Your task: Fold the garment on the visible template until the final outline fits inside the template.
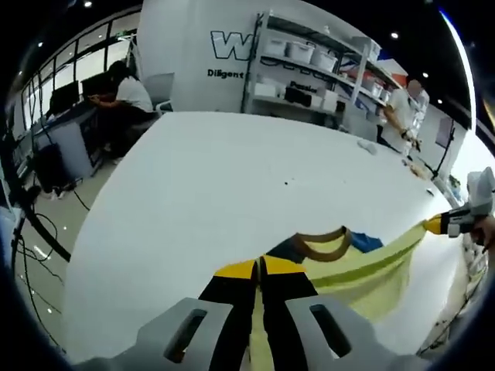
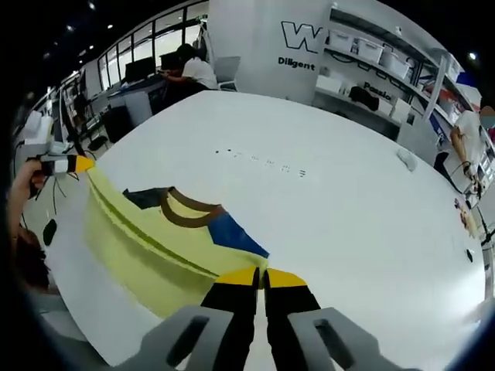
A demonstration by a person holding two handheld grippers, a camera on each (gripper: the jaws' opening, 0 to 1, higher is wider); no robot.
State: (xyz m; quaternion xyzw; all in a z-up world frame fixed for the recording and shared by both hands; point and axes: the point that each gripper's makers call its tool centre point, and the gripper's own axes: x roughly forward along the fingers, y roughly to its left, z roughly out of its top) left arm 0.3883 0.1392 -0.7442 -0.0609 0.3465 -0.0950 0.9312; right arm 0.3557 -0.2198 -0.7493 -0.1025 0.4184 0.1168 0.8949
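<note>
A pale yellow T-shirt (image 1: 371, 270) with a brown collar and blue shoulder patches is stretched between the two grippers over the near edge of a large white table (image 1: 224, 185). In the left gripper view, the left gripper (image 1: 259, 270) has its yellow-tipped jaws pressed together on one end of the shirt's folded edge, and the cloth runs away from it to the right gripper (image 1: 433, 225) at the far right, held by a hand. In the right gripper view, the right gripper (image 2: 261, 275) is likewise clenched on the shirt's edge beside a blue patch, while the left gripper (image 2: 81, 164) pinches the opposite end at the far left. The shirt hangs partly off the table edge, its collar (image 2: 189, 212) resting on the tabletop.
</note>
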